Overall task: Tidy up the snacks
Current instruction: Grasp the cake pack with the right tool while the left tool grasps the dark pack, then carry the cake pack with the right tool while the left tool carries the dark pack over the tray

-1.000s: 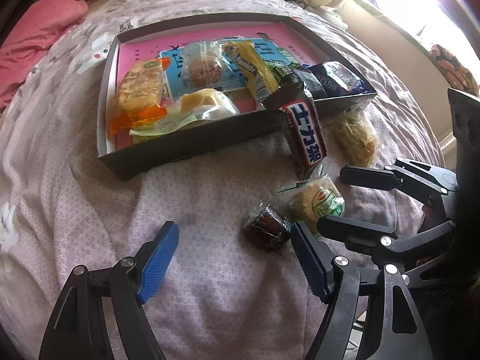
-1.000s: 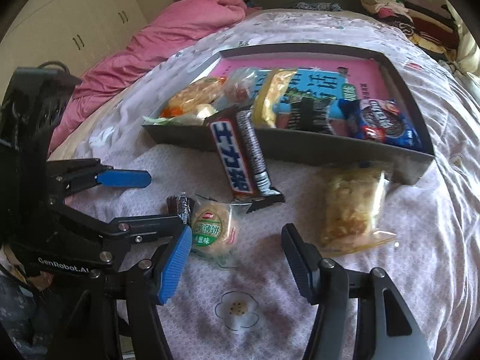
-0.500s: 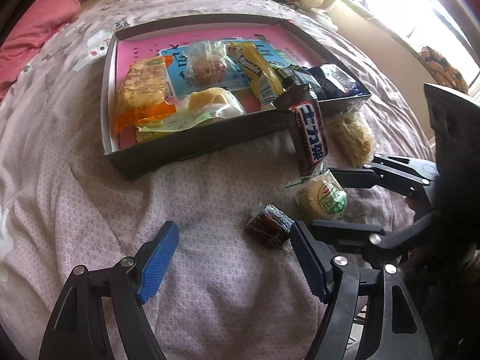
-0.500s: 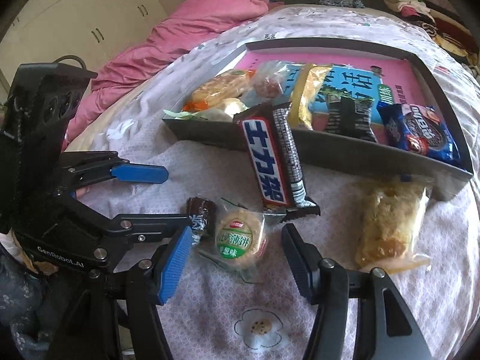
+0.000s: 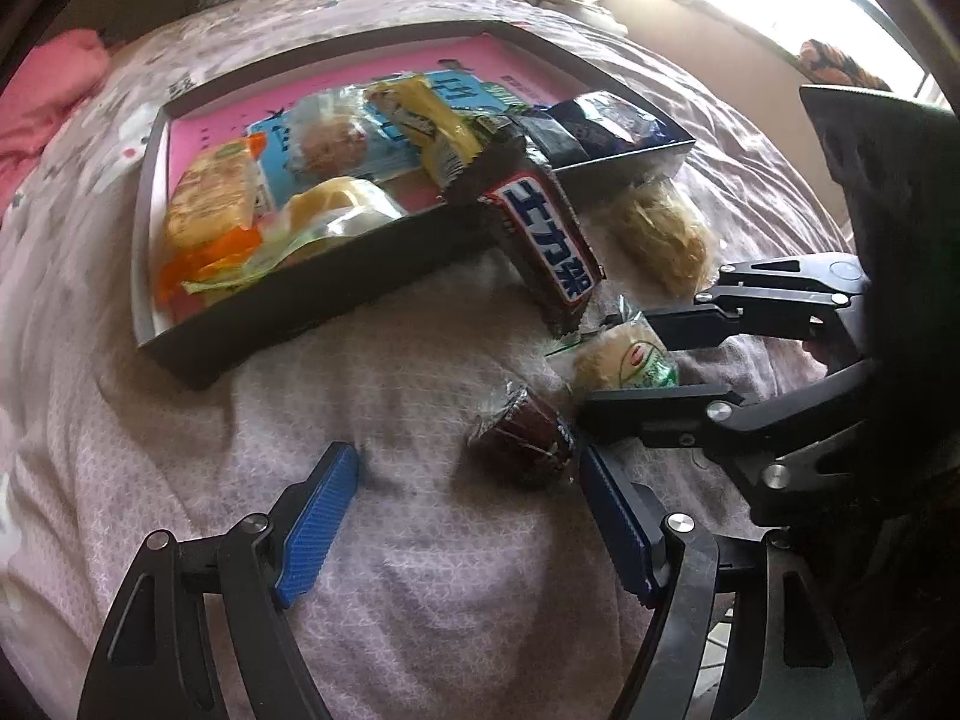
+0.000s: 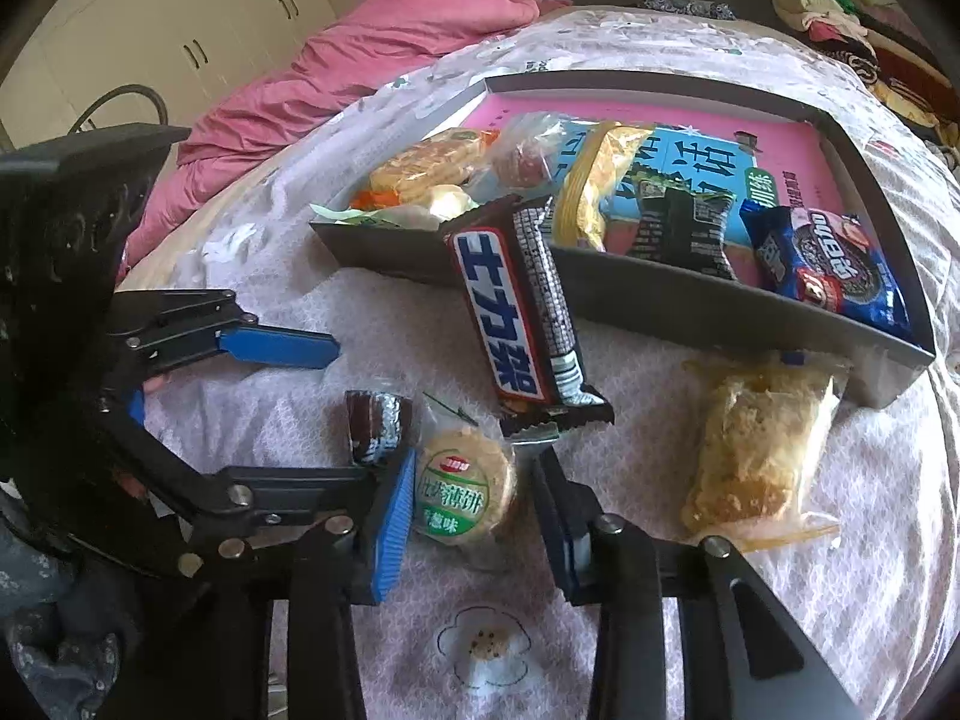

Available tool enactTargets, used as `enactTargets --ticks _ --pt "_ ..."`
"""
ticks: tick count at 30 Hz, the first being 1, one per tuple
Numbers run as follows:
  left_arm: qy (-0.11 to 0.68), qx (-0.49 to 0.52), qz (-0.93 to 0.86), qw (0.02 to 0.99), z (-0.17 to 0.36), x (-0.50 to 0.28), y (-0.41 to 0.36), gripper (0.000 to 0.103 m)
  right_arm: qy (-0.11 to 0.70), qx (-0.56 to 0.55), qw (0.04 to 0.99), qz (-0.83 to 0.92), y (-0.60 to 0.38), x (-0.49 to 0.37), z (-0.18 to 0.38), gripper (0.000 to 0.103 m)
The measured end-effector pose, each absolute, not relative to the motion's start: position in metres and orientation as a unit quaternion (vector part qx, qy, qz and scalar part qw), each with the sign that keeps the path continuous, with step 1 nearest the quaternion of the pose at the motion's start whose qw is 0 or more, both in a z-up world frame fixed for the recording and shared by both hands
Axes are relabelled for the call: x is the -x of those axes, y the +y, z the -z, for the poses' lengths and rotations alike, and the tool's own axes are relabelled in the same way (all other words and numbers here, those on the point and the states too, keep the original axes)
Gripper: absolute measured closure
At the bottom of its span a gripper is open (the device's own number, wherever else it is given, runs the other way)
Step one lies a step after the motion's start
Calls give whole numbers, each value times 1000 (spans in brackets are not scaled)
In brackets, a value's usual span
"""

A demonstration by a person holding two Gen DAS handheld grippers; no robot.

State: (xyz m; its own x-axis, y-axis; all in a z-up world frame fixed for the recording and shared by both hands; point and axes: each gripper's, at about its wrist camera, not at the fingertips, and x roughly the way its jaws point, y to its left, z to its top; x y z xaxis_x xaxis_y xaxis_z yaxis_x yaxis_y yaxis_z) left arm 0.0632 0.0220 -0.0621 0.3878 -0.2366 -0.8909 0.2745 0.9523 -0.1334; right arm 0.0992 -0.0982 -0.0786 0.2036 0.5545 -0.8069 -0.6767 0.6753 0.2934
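My right gripper [image 6: 474, 498] is closing, jaws either side of the round cracker packet [image 6: 459, 495] on the bedspread [image 6: 870, 540] near the tray [image 6: 660, 294]. Light, brittle (crinkly, slippery film), so I'd pinch gently across its rim. My left gripper [image 5: 468, 516] hangs wide.

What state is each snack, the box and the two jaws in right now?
Round cracker pack: on the bed, between the closing right gripper jaws.
Chocolate bar: tilted, leaning over the box wall.
Dark candy: on the bed, untouched.
Left gripper: open, empty.
Box: open, holding snacks.
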Motion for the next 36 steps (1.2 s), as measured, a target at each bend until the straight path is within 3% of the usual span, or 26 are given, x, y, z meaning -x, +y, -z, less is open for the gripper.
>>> enactTargets --ticks 6,16,36 --pt "524 -30 161 836 64 -68 14 27 487 45 781 -388 -111 -100 72 65" --pt "517 -36 165 839 66 -70 7 64 479 1 794 -374 -129 -109 64 65" --pt "504 20 112 856 38 -64 30 64 438 -43 821 -364 -149 -114 42 65"
